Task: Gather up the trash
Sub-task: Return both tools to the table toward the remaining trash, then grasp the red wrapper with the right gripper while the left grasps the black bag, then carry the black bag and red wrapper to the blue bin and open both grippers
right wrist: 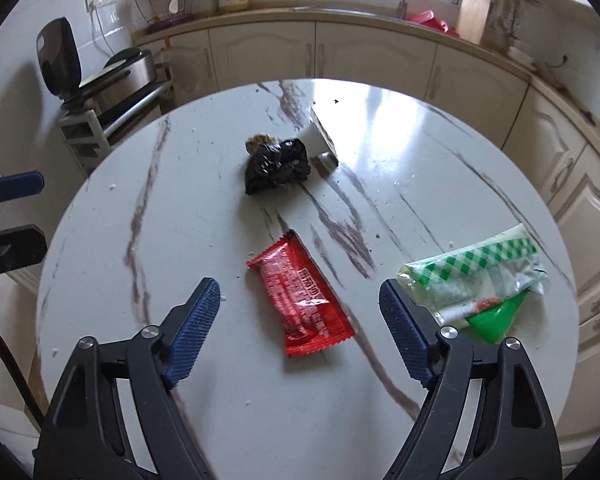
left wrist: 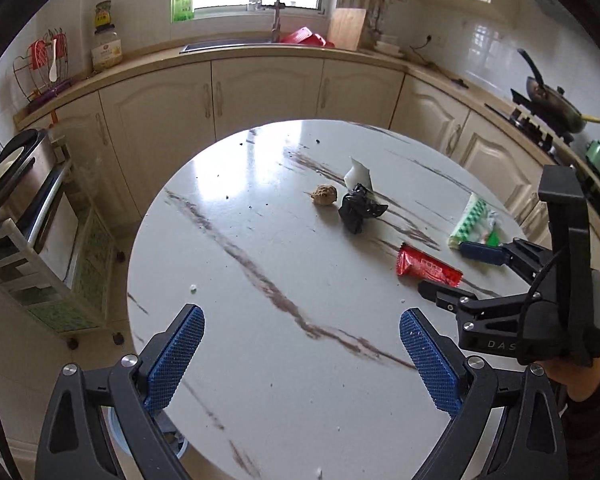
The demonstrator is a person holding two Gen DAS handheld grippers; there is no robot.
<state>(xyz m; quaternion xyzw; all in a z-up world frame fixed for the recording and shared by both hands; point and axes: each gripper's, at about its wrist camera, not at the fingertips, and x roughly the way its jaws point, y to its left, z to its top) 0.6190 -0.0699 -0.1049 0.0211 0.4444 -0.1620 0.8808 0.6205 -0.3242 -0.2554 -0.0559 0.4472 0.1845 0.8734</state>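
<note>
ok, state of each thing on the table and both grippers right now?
left gripper: open, empty, over bare table
right gripper: open, red wrapper between the fingers, not gripped
red wrapper: lying flat, sealed-looking
green checked wrapper: crumpled, torn open
black plastic bag: balled up
brown lump: loose on table
white packet: propped up
round marble table: crumb-speckled

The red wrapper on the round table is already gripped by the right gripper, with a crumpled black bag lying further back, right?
Not gripped: in the right wrist view the red wrapper lies flat on the round table between the right gripper's open jaws, untouched. The crumpled black bag does lie further back.
</note>
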